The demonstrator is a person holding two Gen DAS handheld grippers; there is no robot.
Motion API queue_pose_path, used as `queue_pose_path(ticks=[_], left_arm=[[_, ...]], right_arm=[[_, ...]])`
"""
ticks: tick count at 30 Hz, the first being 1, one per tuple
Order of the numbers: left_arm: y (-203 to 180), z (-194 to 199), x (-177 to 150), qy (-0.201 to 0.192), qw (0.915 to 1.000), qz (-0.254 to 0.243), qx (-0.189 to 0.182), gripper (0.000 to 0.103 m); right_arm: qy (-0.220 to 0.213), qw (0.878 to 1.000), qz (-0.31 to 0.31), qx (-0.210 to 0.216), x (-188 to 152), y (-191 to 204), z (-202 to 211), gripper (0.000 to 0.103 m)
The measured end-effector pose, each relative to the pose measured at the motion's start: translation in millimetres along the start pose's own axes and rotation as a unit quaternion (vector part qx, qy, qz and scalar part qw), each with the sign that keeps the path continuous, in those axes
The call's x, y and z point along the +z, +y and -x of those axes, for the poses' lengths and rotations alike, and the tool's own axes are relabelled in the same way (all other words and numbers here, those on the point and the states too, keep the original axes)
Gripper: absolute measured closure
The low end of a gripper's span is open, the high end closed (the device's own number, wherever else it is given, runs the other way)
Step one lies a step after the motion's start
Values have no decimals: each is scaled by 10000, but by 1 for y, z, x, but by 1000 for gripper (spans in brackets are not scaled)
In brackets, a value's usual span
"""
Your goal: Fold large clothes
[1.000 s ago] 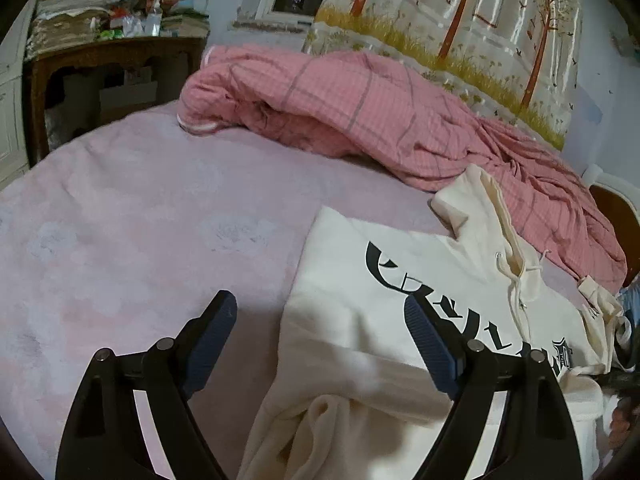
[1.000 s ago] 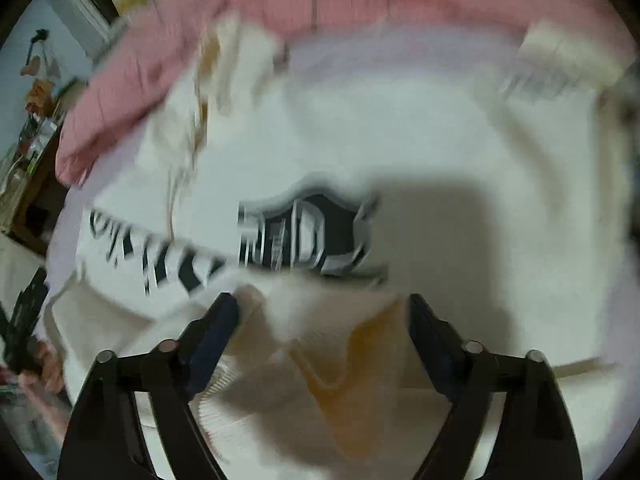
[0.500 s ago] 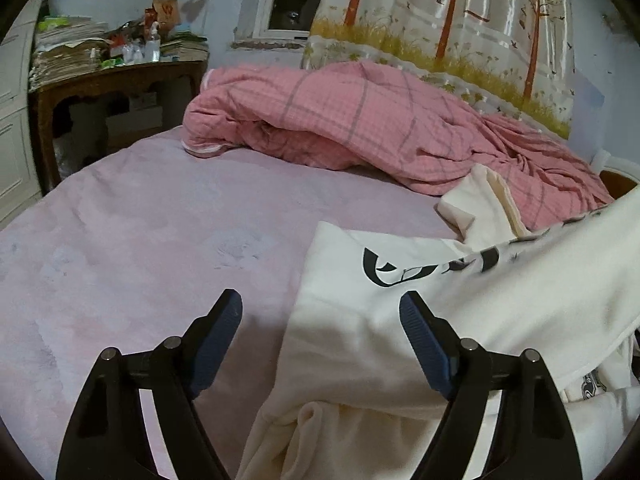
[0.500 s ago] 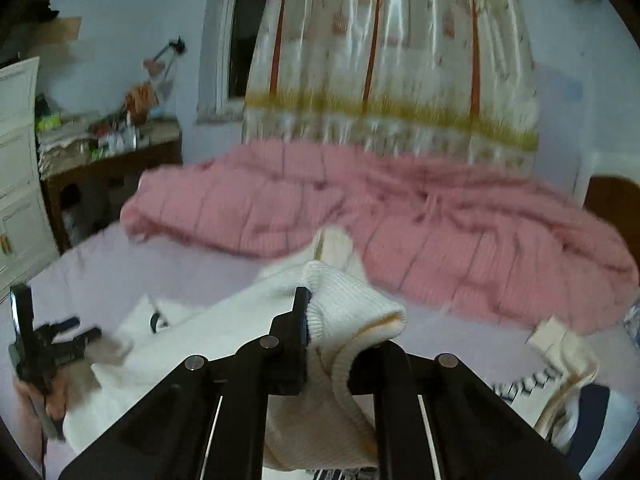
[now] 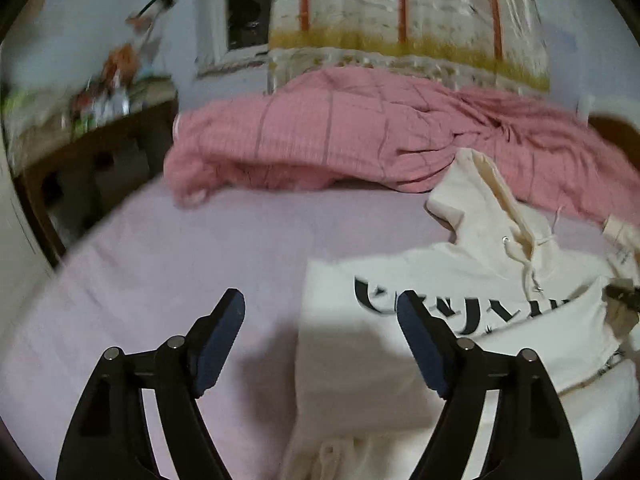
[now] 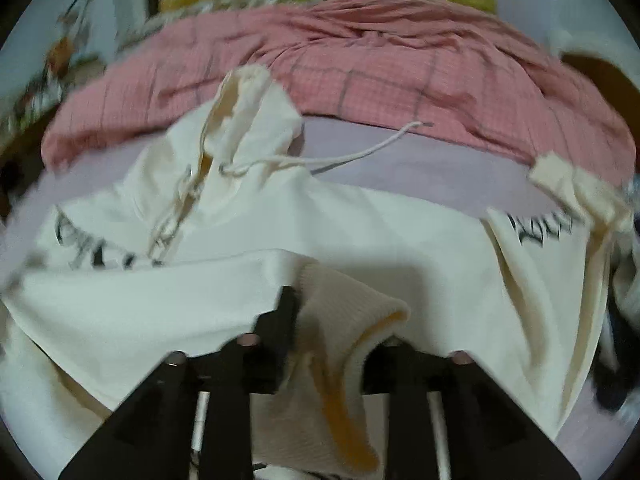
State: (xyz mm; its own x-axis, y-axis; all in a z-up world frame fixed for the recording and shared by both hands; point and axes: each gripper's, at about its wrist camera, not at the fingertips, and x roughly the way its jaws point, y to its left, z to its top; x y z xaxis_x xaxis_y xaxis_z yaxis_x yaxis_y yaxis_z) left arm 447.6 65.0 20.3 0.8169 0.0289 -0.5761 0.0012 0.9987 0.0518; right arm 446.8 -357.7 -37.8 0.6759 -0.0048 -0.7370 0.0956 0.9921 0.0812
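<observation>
A cream hoodie (image 5: 460, 272) with black lettering lies on the pink bed sheet (image 5: 200, 248), hood toward the far side. My left gripper (image 5: 320, 320) is open and empty, hovering over the hoodie's left edge. In the right wrist view my right gripper (image 6: 340, 320) is shut on the ribbed hem (image 6: 348, 300) of the hoodie (image 6: 360, 220) and holds that fabric folded over the body. The hood (image 6: 248, 120) and its drawstring (image 6: 360, 156) lie beyond.
A crumpled pink checked blanket (image 5: 360, 132) lies across the far side of the bed. A cluttered wooden desk (image 5: 92, 136) stands at the far left. A tree-print curtain (image 5: 400, 20) hangs behind. Dark items (image 6: 616, 360) sit at the right edge.
My right gripper, shut on the hem since half a second ago, has come back down and laid the lifted fabric over the hoodie's body. My left gripper has risen slightly and stayed open.
</observation>
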Motion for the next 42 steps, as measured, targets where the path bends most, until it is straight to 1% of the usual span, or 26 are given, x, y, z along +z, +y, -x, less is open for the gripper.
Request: queue_pose_path(ticks=[1,2,4,6,7,10,12,15,16,17,18,19,20,21,22,24,26,27,29,31,33,34,38,39,41,42], left_arm=[[-3,-6,12,148,9999,34,82,21],[-5,-17,22,352,9993,150,8,20],[-7,-48,27,749,9956,370,-424,18],[-15,-84,19,1157,9893,350,-817,18],[-20,-99,11,1259,9879,291,-859,18],[-29,-145,-15,1845,9816,102,-476,17],[-30,-151,-22,1803,9834,55,-194,9],[-31,-150,-22,1818,9833,39,107,7],[-31,-153,-23,1843,9828,46,90,10],[-30,-152,-23,1826,9832,70,-1,17],[-30,-151,-23,1780,9839,92,-131,36],[-27,-147,-22,1694,9855,103,-63,67],[-24,-142,-19,1561,9876,156,94,81],[-19,-138,-17,1453,9890,252,88,91],[-12,-136,-14,1377,9896,409,-88,93],[3,-127,-12,1182,9889,784,-436,93],[15,-123,-10,1048,9859,1147,-622,94],[21,-121,-9,947,9845,1324,-655,94],[28,-117,-8,751,9815,1615,-708,94],[28,-124,-11,854,9817,1611,-552,94],[23,-141,-19,1125,9817,1502,-312,93],[21,-145,-20,1161,9822,1456,-258,93],[9,-138,-17,1055,9878,1148,8,90],[6,-136,-15,1044,9891,1039,47,86],[7,-125,-11,858,9912,1009,-95,65],[9,-116,-8,653,9921,1043,-224,43]], right_arm=[[-84,9998,-167,34,4,-5,3,36],[-214,9995,-243,21,10,-8,8,33],[-359,9989,-300,40,16,-14,21,33],[-364,9986,-349,131,18,-20,25,21],[-242,9990,-313,191,15,-24,27,19],[-11,9993,-275,239,14,-32,18,18],[267,9991,-250,196,11,-33,7,18],[727,9971,-41,214,1,-31,-7,20],[800,9961,-82,353,-3,-33,-9,23],[853,9948,-153,539,-5,-35,-11,39],[862,9942,-187,619,-5,-36,-13,68],[726,9941,-251,767,-5,-37,-15,79],[584,9940,-254,890,-6,-37,-16,87],[490,9947,-210,884,-7,-35,-16,90],[330,9963,-154,779,-7,-33,-14,90],[-181,9974,-56,697,-5,-27,0,91],[-579,9958,16,702,0,-21,16,91],[-597,9963,40,623,4,-18,18,91],[-359,9987,41,355,9,-17,7,90],[-209,9996,22,171,6,-18,-9,82],[121,9994,41,-337,1,-21,-26,60],[184,9987,31,-477,1,-24,-30,58],[-112,9985,-408,337,3,-36,-5,57],[-110,9982,-376,462,4,-34,-6,57],[16,9987,-63,504,1,-20,-11,57],[194,9986,135,480,-3,-12,-18,59]])
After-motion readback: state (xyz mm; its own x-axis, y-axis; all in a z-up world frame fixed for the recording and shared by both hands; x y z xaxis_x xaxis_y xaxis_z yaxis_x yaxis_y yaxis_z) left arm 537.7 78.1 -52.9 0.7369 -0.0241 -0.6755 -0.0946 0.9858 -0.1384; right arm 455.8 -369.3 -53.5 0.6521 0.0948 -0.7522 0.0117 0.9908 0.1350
